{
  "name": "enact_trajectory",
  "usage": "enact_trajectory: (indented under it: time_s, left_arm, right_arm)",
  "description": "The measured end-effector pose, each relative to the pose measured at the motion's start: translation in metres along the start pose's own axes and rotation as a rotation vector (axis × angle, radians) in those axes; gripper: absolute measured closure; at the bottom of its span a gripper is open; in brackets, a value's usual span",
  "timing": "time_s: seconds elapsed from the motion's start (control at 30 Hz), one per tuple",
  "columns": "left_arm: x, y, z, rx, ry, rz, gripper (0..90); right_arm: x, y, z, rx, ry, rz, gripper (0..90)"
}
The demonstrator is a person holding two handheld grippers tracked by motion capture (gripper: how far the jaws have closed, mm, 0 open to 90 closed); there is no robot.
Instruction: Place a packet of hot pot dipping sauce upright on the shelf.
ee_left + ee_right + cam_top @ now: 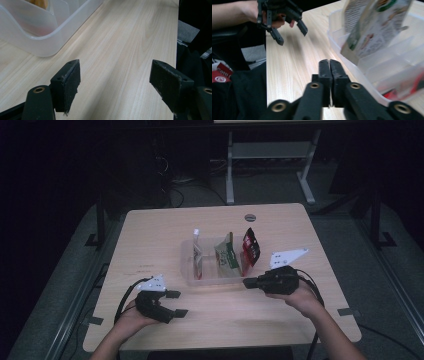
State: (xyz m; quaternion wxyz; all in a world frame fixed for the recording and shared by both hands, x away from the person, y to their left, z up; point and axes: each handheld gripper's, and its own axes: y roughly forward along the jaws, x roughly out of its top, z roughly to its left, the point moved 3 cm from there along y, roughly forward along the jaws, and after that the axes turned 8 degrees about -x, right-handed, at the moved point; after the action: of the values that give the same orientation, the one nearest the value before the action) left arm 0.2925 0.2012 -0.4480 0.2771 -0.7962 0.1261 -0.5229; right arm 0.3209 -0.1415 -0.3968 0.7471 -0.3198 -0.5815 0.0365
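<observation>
Green-and-white pouch point(227, 256) stands tilted in the clear bin point(187, 265), just beyond and to one side of my right gripper point(246, 282), whose jaws are pressed together, holding nothing. My left gripper point(176, 303) is spread wide, well apart from the bin.

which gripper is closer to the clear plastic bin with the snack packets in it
The right. The right gripper, fingers shut and empty, sits just off the bin's near right corner. The left gripper, fingers open, hangs farther back over the table, toward the bin's left.
</observation>
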Motion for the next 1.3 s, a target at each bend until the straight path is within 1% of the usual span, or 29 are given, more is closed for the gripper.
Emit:
enact_trajectory:
  time_s: [0.07, 0.13, 0.3, 0.33, 0.37, 0.43, 0.47, 0.53, 0.57, 0.6, 0.63, 0.67, 0.7, 0.73, 0.77, 0.87, 0.9, 1.0, 1.03, 1.07, 1.2, 1.3]
  left_arm:
    - [0.0, 0.0, 0.0, -0.001, 0.007, 0.013, 24.5]
    - [-0.001, -0.001, 0.001, -0.003, 0.004, 0.009, 24.5]
    - [0.0, -0.001, 0.002, 0.0, 0.006, 0.009, 24.5]
    - [-0.001, -0.001, 0.002, -0.002, 0.001, 0.008, 24.5]
    - [0.0, -0.001, 0.002, -0.001, 0.004, 0.009, 24.5]
    - [-0.001, 0.0, 0.002, 0.001, 0.004, 0.011, 24.5]
    - [-0.001, 0.0, 0.001, 0.0, 0.002, 0.008, 24.6]
    - [-0.001, -0.001, 0.002, 0.0, 0.008, 0.013, 24.6]
    - [-0.002, -0.002, 0.001, -0.002, -0.001, 0.012, 24.6]
    - [-0.002, -0.002, 0.002, 0.002, 0.001, 0.009, 24.6]
    - [-0.002, -0.002, 0.003, 0.002, -0.001, 0.009, 24.6]
    - [-0.002, -0.002, 0.003, 0.002, -0.002, 0.01, 24.6]
    - [-0.002, -0.001, 0.003, -0.001, -0.009, 0.008, 24.6]
    - [-0.002, -0.001, 0.003, -0.001, -0.003, 0.011, 24.6]
    - [-0.001, -0.001, 0.003, 0.0, 0.004, 0.014, 24.6]
    - [-0.001, 0.0, 0.002, -0.001, 0.016, 0.02, 24.6]
    - [-0.001, 0.001, 0.002, -0.003, 0.008, 0.02, 24.6]
    - [-0.001, 0.0, 0.003, -0.001, 0.005, 0.02, 24.6]
    - [-0.001, 0.0, 0.004, -0.002, 0.005, 0.018, 24.6]
    - [-0.002, -0.001, 0.004, -0.002, 0.004, 0.016, 24.6]
    - [-0.002, -0.002, 0.003, 0.003, 0.003, 0.013, 24.6]
    - [-0.002, -0.003, 0.003, 0.004, 0.004, 0.014, 24.6]
  right_arm:
    - [0.002, 0.005, 0.0, 0.006, -0.014, 0.002, 89.7]
    - [0.006, 0.008, -0.002, 0.01, -0.025, -0.007, 89.7]
    - [0.02, 0.01, -0.009, 0.009, -0.026, -0.058, 89.8]
    - [0.023, 0.01, -0.011, 0.003, -0.033, -0.061, 89.8]
    - [0.025, 0.011, -0.012, 0.0, -0.038, -0.067, 89.8]
    - [0.03, 0.013, -0.015, 0.004, -0.037, -0.081, 89.8]
    - [0.03, 0.012, -0.014, 0.013, -0.035, -0.083, 89.8]
    - [0.027, 0.012, -0.011, 0.028, -0.053, -0.064, 89.8]
    - [0.025, 0.01, -0.006, 0.041, -0.063, -0.045, 89.8]
    - [0.021, 0.009, -0.002, 0.048, -0.078, -0.031, 89.8]
    - [0.016, 0.007, 0.002, 0.058, -0.079, -0.018, 89.8]
    - [0.012, 0.006, 0.002, 0.058, -0.079, -0.007, 89.8]
    - [0.008, 0.006, 0.002, 0.053, -0.075, 0.009, 89.8]
    - [0.004, 0.005, 0.0, 0.051, -0.065, 0.018, 89.8]
    - [0.001, 0.005, -0.003, 0.06, -0.045, 0.016, 89.8]
    - [0.002, 0.008, -0.01, 0.07, -0.039, 0.005, 89.8]
    - [0.004, 0.009, -0.012, 0.076, -0.035, 0.0, 89.8]
    - [0.01, 0.015, -0.016, 0.083, -0.046, -0.016, 89.8]
    - [0.012, 0.017, -0.017, 0.087, -0.04, -0.018, 89.9]
    - [0.013, 0.018, -0.018, 0.083, -0.047, -0.019, 89.9]
    - [0.022, 0.024, -0.019, 0.083, -0.058, -0.029, 89.9]
    - [0.026, 0.026, -0.018, 0.082, -0.053, -0.038, 89.8]
